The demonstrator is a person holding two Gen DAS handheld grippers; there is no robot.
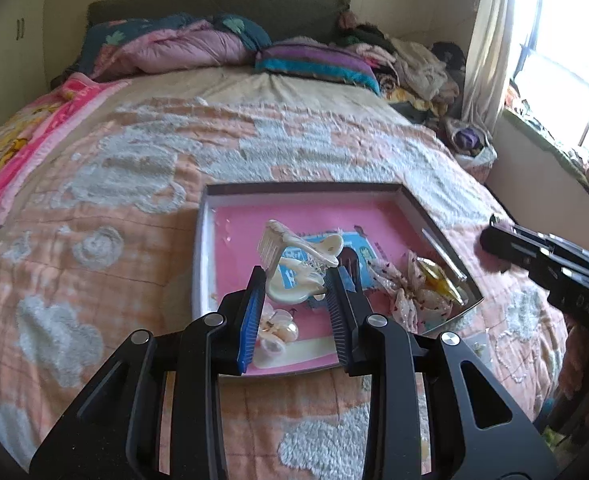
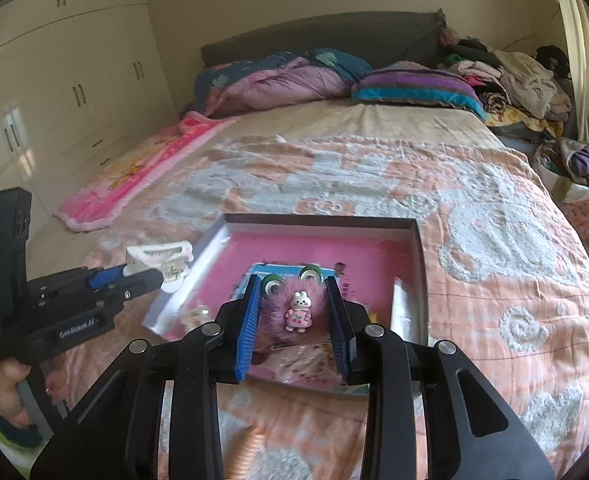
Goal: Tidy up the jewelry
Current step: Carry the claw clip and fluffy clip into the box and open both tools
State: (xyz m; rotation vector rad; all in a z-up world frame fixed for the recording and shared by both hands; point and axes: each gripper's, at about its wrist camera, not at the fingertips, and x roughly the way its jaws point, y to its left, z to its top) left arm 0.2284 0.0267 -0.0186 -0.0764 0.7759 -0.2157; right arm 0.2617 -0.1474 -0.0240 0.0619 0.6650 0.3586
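Two tongs over the tray (image 1: 434, 216): left (image 1: 296, 280) grips cream claw clip (image 1: 290, 280), right (image 2: 294, 300) a seemingly furry pink clip (image 2: 294, 308).

"GenRobot.AI" in white on the side of the left claw (image 2: 144, 276), small white label at its rear unreadable

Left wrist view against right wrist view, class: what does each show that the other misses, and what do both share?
Only the left wrist view shows the floral fabric bow and amber clip in the tray. Only the right wrist view shows the fluffy pink hair tie with a bunny charm held by the right gripper, plus white wardrobes. Both show the pink-lined tray and the cream claw clip in the left gripper.
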